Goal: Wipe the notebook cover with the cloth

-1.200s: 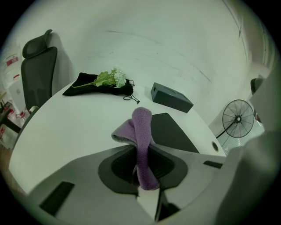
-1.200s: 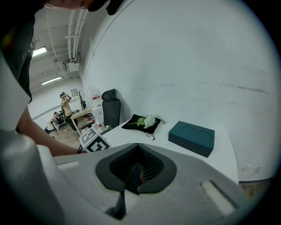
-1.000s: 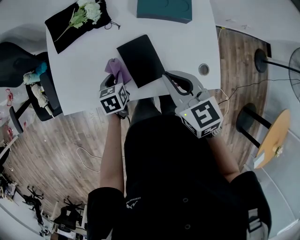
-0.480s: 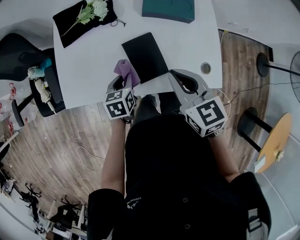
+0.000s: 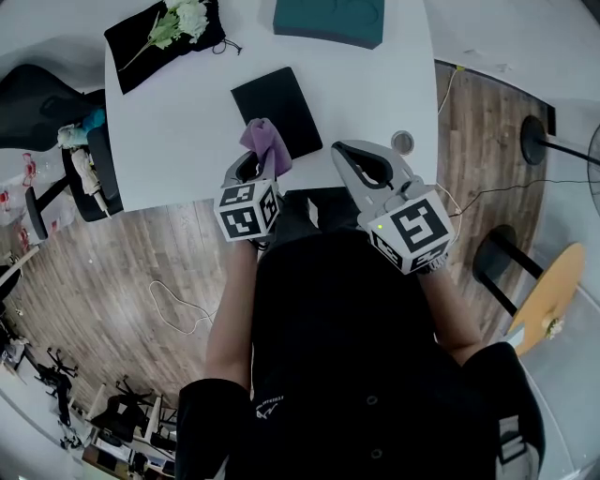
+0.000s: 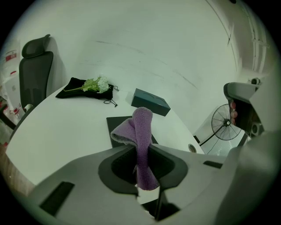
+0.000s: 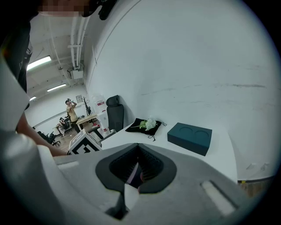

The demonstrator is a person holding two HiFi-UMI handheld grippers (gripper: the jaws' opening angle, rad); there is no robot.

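Note:
The black notebook (image 5: 277,108) lies flat on the white table (image 5: 178,131), also visible in the left gripper view (image 6: 118,124). My left gripper (image 5: 258,162) is shut on the purple cloth (image 5: 265,141), which stands up from the jaws (image 6: 139,138) over the notebook's near edge. My right gripper (image 5: 349,155) hovers at the table's near edge, right of the notebook, jaws together and holding nothing (image 7: 138,169).
A teal box (image 5: 328,19) sits at the table's far side, and a black pouch with white flowers (image 5: 164,33) at the far left. A round cable hole (image 5: 401,141) is near the right gripper. An office chair (image 5: 89,173) stands left; a fan (image 6: 226,123) stands beyond the table.
My left gripper has carried the cloth rightward, from beside the notebook's left edge to over its near edge. The right gripper has hardly moved.

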